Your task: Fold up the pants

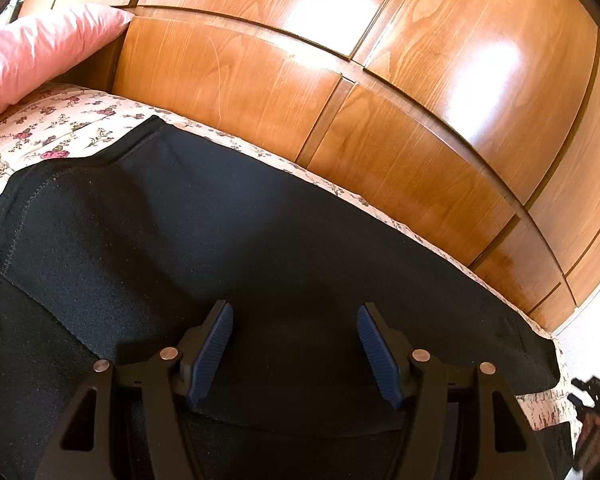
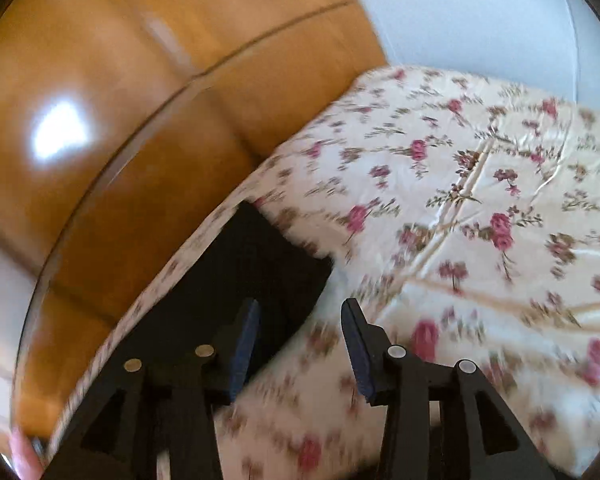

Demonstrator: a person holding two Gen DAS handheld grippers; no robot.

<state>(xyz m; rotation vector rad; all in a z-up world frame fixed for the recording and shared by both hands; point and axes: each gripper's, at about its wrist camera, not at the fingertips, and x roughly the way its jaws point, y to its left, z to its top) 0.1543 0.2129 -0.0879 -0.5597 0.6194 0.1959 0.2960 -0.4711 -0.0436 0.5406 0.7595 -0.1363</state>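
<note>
The left gripper (image 1: 295, 350) is hovering low over the black pants (image 1: 228, 240), its blue-padded fingers (image 1: 214, 344) spread wide with nothing between them. The pants are lying flat on the floral bedspread (image 1: 60, 120), stretched along the bed's far edge beside the wooden wardrobe (image 1: 260, 60); a stitched hem is curving toward the bed's left end, where a pink pillow (image 1: 40, 48) is leaning.

The right gripper (image 2: 300, 340) is likewise standing open and empty, its fingers straddling the line where one dark end of the pants meets bare bedspread. That view is blurring, so whether this end is cuff or waistband cannot be told.

Judging from this, the grasp for a fold is being set up. To do it well, each gripper should be pinching every layer at an edge, not the middle of the cloth, and both should be lifting together so the fabric stays taut and the edges land aligned.
</note>
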